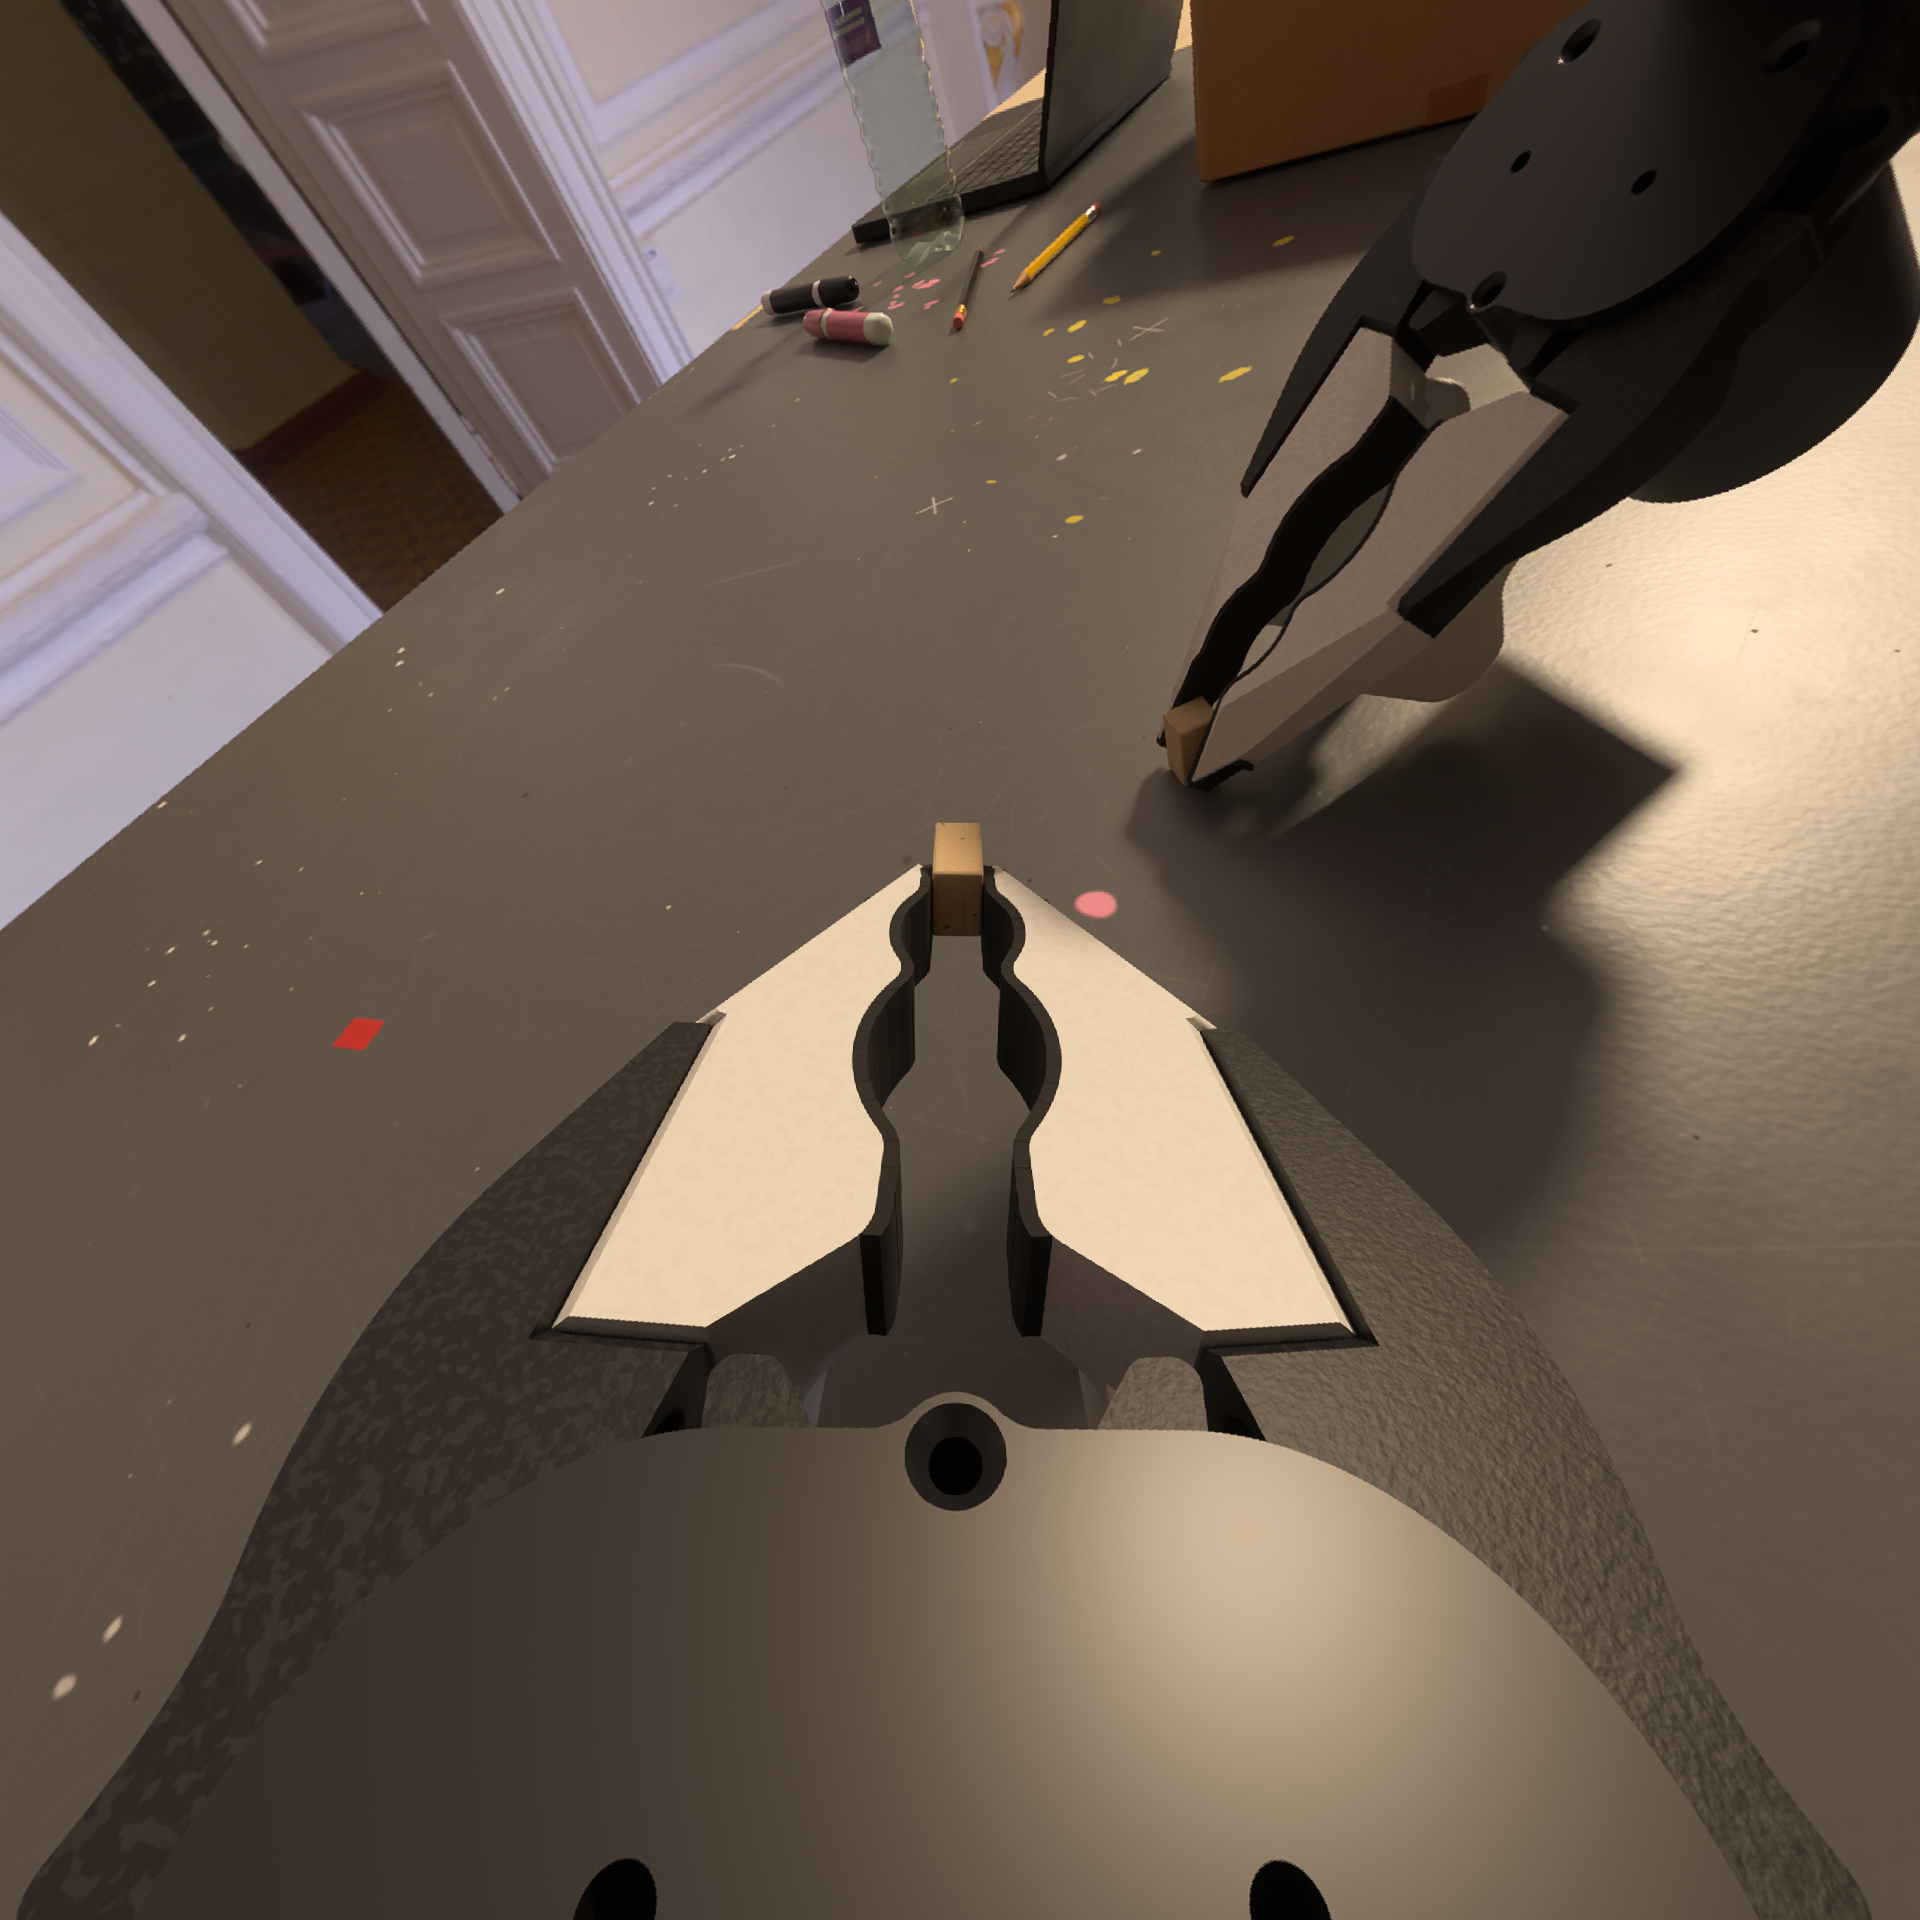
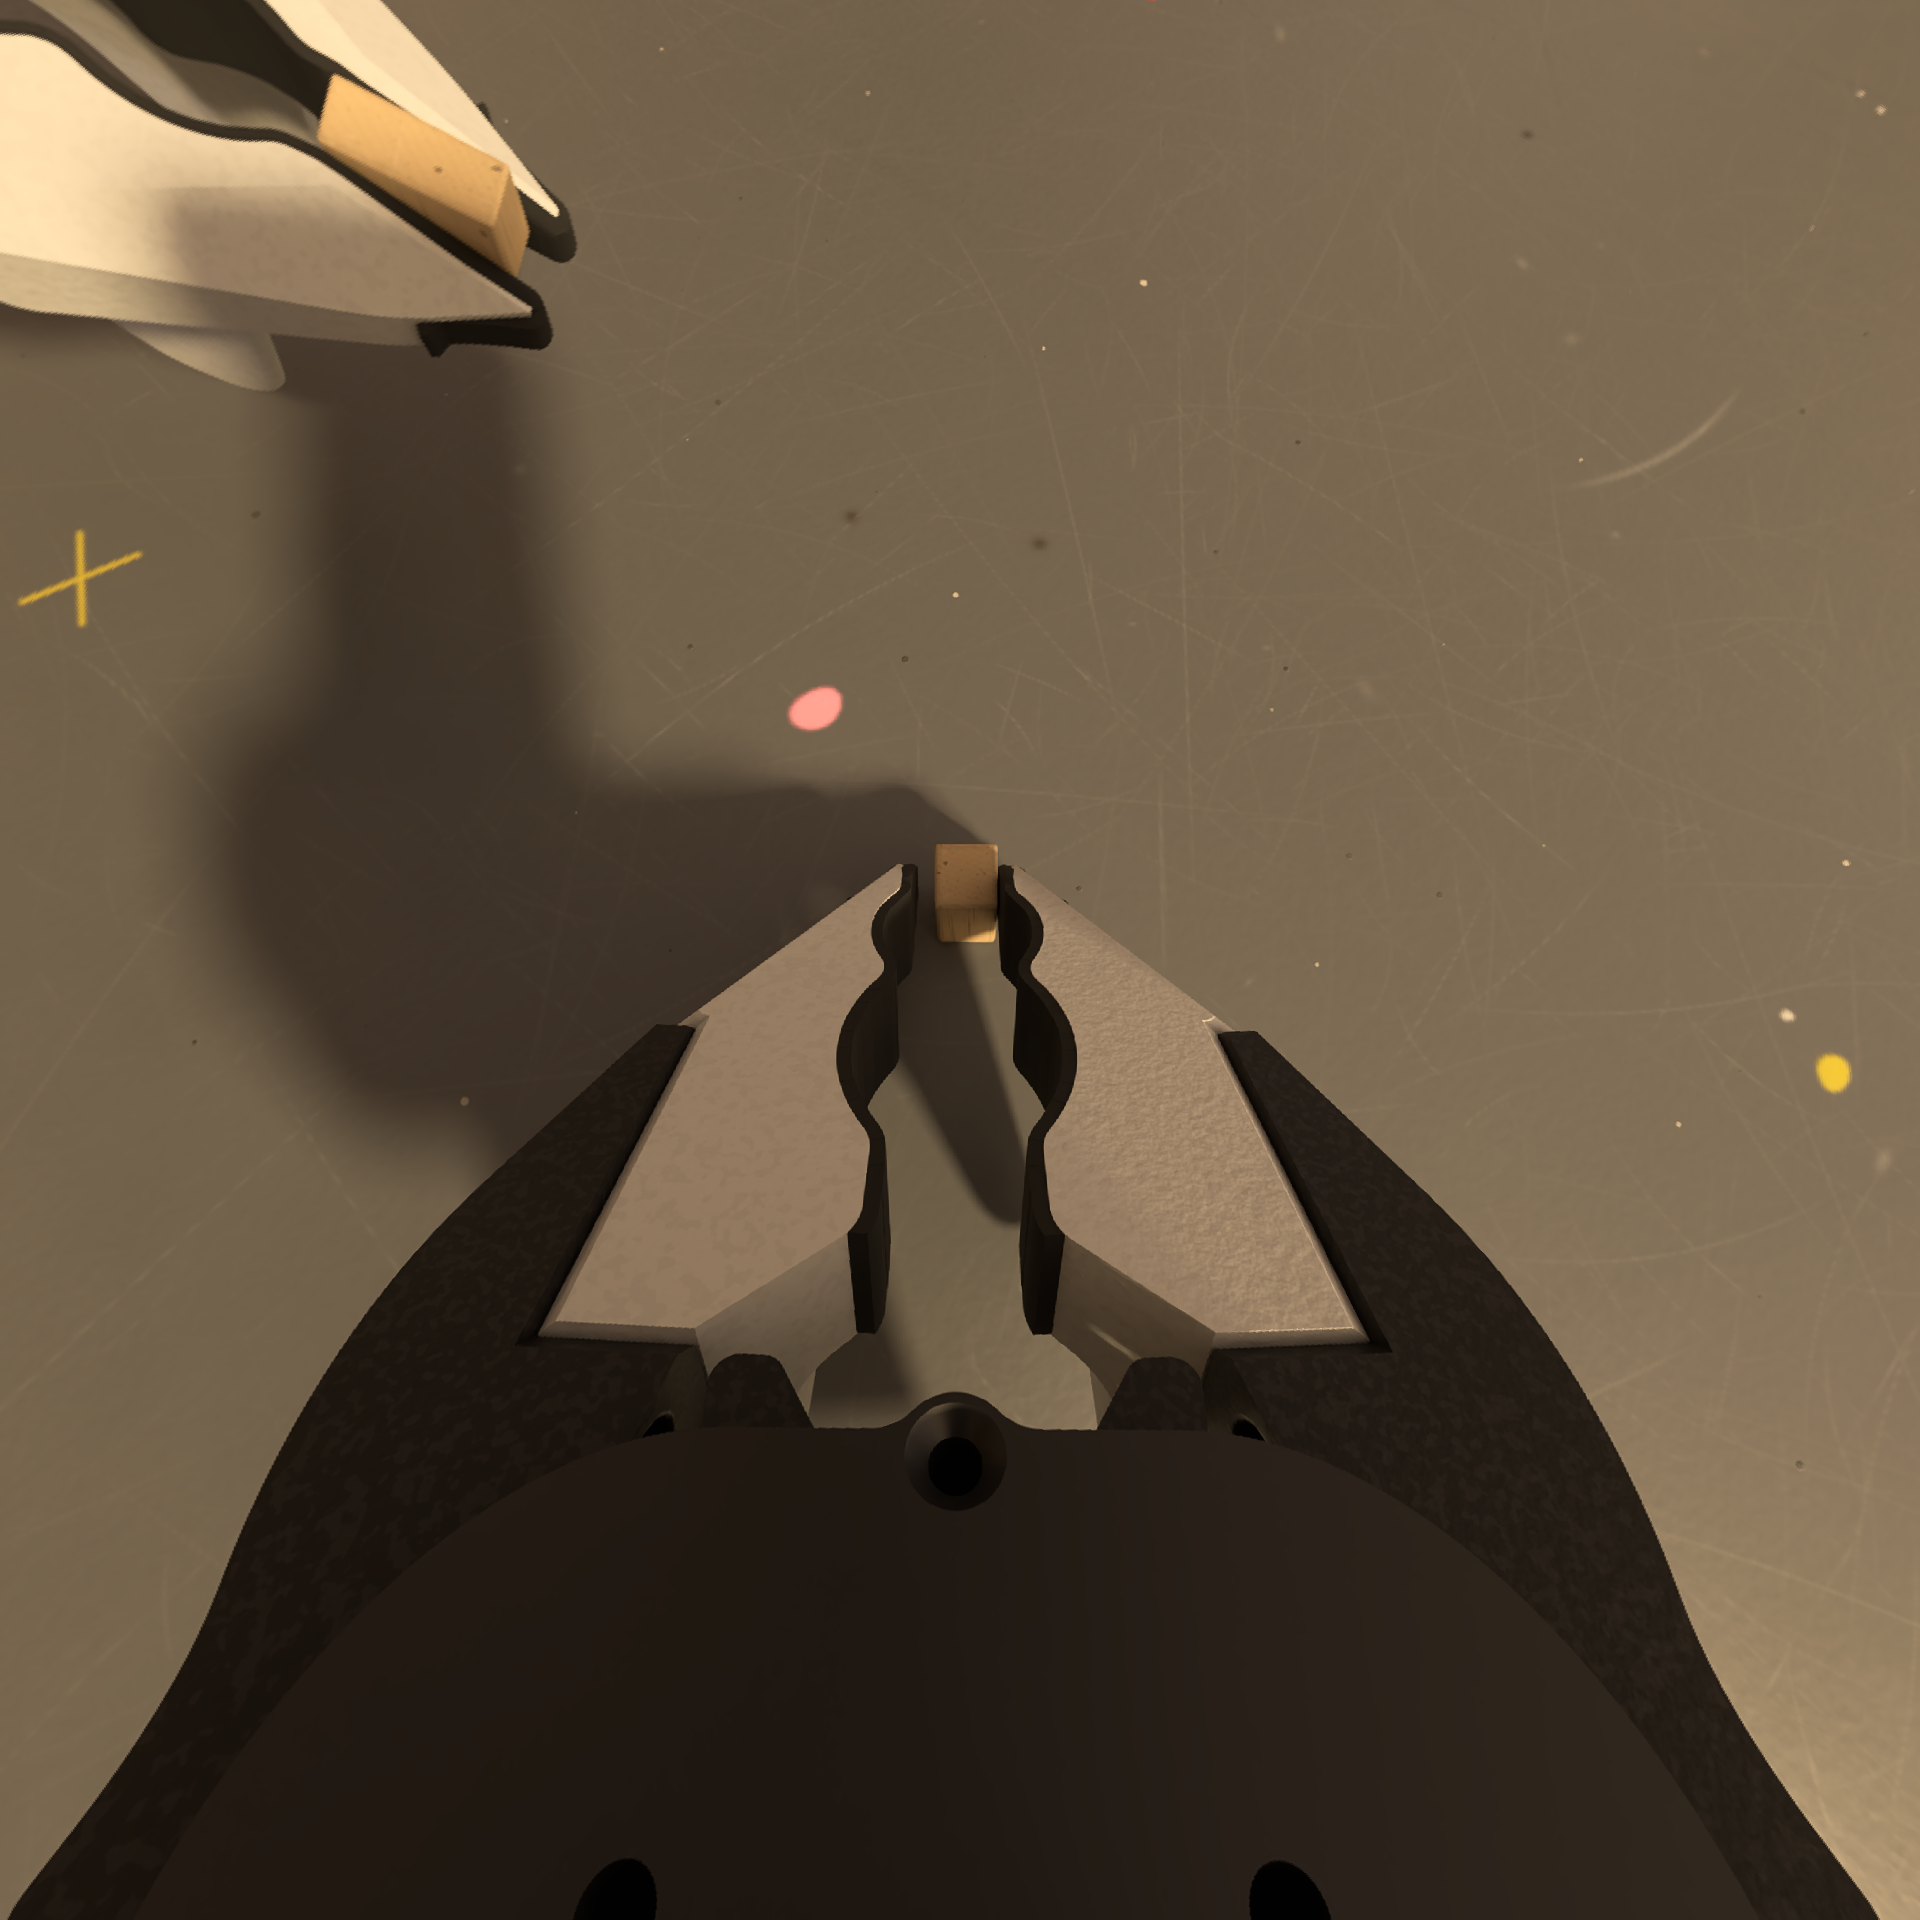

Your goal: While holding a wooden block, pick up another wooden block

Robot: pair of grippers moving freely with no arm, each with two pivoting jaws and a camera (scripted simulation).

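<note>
wooden block (image 1: 957, 881) in left gripper (image 1: 957, 883); 2nd block (image 2: 965, 894) in right gripper (image 2: 957, 896).

The tabletop (image 2: 1455, 520) is showing a matt dark grey finish, finely scratched and flecked with paint. The left tongs (image 1: 957, 894) are wearing pale, matt, slightly grainy finger plates in rough, mottled black shells. The wooden block (image 1: 957, 878) is looking like smooth, unvarnished pale wood. The right tongs (image 2: 957, 899) are showing the same pebbled texture around another wooden block (image 2: 965, 891).
</note>
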